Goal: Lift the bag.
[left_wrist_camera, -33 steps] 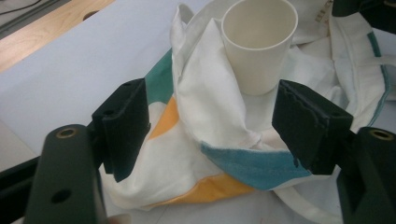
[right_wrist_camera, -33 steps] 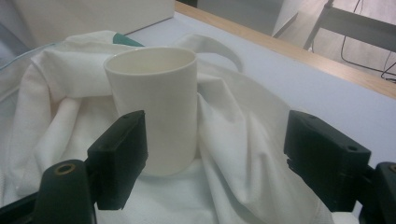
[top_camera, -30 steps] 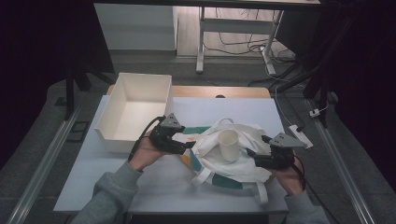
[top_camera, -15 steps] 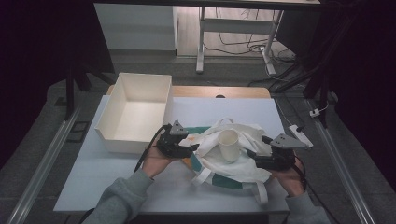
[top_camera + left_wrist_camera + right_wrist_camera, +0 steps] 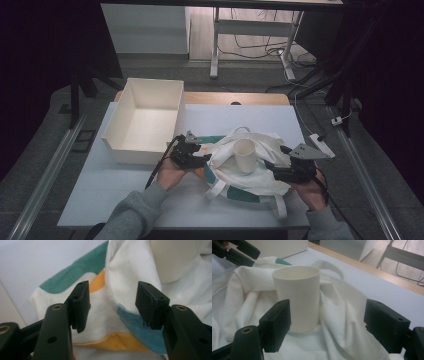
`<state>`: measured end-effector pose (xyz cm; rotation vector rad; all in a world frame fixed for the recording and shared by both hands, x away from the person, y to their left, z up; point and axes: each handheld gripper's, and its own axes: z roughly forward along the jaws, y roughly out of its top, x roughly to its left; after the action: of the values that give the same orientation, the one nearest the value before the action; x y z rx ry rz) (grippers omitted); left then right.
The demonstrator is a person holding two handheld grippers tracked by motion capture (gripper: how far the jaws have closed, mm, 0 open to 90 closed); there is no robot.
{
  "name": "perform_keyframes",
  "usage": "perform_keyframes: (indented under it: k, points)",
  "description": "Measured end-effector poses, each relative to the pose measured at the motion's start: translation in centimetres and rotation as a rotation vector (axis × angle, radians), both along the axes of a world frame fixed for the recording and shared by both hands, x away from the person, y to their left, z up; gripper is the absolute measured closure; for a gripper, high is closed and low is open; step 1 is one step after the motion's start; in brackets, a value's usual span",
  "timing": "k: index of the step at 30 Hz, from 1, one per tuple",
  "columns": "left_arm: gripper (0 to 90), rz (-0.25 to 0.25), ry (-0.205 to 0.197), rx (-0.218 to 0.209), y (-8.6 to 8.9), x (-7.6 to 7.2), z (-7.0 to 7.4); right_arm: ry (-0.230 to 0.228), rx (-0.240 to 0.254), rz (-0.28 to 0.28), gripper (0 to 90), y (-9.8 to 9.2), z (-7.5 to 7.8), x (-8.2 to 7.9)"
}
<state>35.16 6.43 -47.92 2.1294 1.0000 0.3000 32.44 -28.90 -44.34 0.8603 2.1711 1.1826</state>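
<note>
On the crumpled white cloth bag point(image 5: 260, 165) with green, orange and blue patches, mid-table, stands an upright cream paper cup point(image 5: 244, 155). Left gripper point(image 5: 196, 156), jaws just closing yet still apart, straddles a raised fold at the bag's left edge. Right gripper point(image 5: 278, 172) gapes wide over the right edge, gripping nothing; a white open box point(image 5: 145, 117) sits beyond.

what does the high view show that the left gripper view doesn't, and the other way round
High view alone: the white open box at the table's left, the person's grey sleeves, the right tongs at the bag's right edge, and the cup's open rim.

Left gripper view alone: close detail of the bag's print, green, orange and blue patches, with the left tongs standing apart over a fabric fold, pads not pressing it.

Both: the white cloth tote bag and the white paper cup standing on it.
</note>
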Motion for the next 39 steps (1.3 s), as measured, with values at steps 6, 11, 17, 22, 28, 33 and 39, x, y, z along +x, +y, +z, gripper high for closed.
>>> perform_keyframes:
  k: [6, 11, 17, 22, 28, 33, 39]
  points:
    - [54.8, -0.057, 0.082, 0.003, 0.1, 0.3, -0.9, -0.007, -0.021, -0.060, 23.0, -0.9, 0.5, 0.0]
    - [69.5, -0.089, 0.095, 0.042, 0.1, 0.1, -1.4, 0.021, -0.059, -0.136, 25.1, -2.2, 0.8, 0.2]
    - [78.0, -0.127, 0.077, 0.021, 0.4, -0.3, -0.6, 0.092, -0.140, -0.193, 28.5, -3.3, 0.8, 0.4]
    - [79.2, -0.142, 0.060, -0.022, 0.8, -0.6, 0.3, 0.180, -0.207, -0.201, 30.8, -3.0, 0.0, 0.7]
    - [79.7, -0.152, 0.030, -0.059, 1.4, -1.0, 1.5, 0.209, -0.269, -0.215, 55.9, -3.2, -0.6, 0.9]
    - [80.4, -0.150, 0.007, -0.095, 2.1, -1.1, 2.4, 0.179, -0.285, -0.234, 72.9, -3.5, 0.3, 0.5]
    - [81.1, -0.141, -0.026, -0.133, 3.0, -1.2, 3.4, 0.101, -0.205, -0.257, 78.2, -4.6, 2.0, -0.1]
